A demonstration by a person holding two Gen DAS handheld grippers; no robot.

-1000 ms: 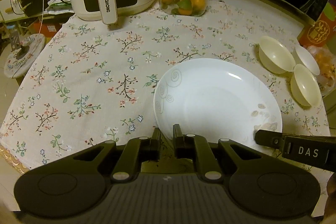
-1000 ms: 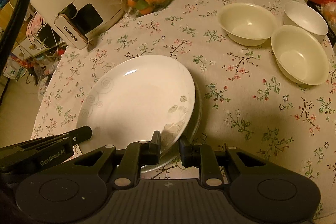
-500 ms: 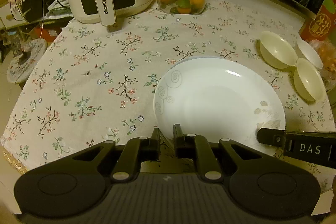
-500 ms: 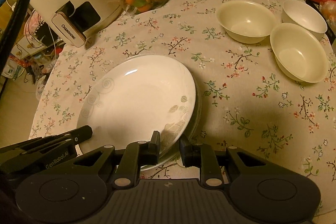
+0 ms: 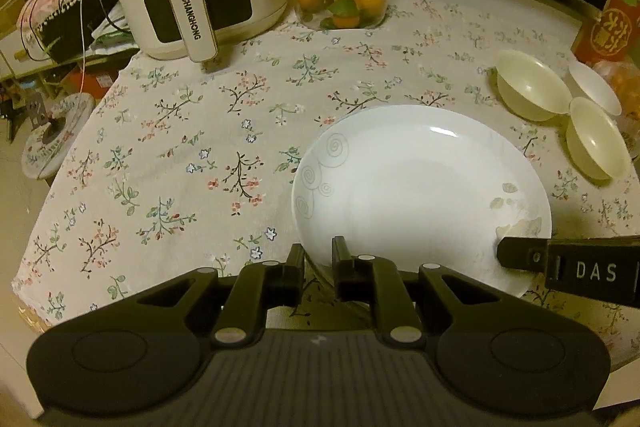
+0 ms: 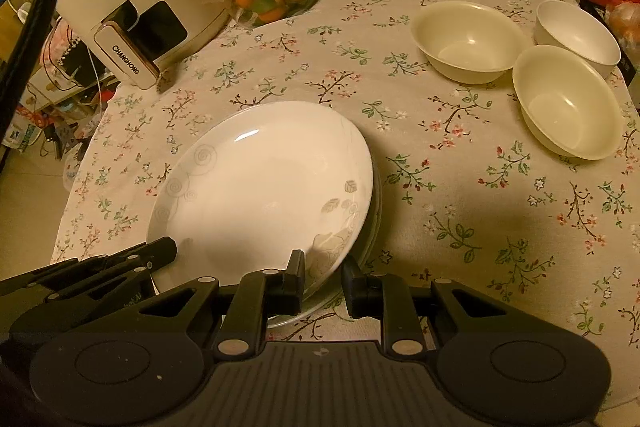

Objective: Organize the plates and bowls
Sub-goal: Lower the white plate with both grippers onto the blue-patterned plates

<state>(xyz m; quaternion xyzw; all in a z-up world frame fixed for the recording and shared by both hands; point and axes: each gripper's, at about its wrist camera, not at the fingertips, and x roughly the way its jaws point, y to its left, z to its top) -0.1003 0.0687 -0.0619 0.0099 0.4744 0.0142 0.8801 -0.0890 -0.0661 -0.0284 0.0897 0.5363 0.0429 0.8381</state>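
Left gripper (image 5: 317,255): jaws narrowly parted around the near rim of the top plate (image 5: 416,187), apparently pinching it.
Right gripper (image 6: 323,273): jaws a little apart, straddling the plate's rim; grip unclear.
Plates: stacked on the floral tablecloth (image 6: 460,187).
Bowls (image 6: 468,41): three clustered, far right.

White plate (image 6: 264,183) w/ grey swirls, leaves; cream bowls (image 6: 568,103); beige floral tablecloth (image 6: 460,227); black hand-held gripper (image 6: 322,273).
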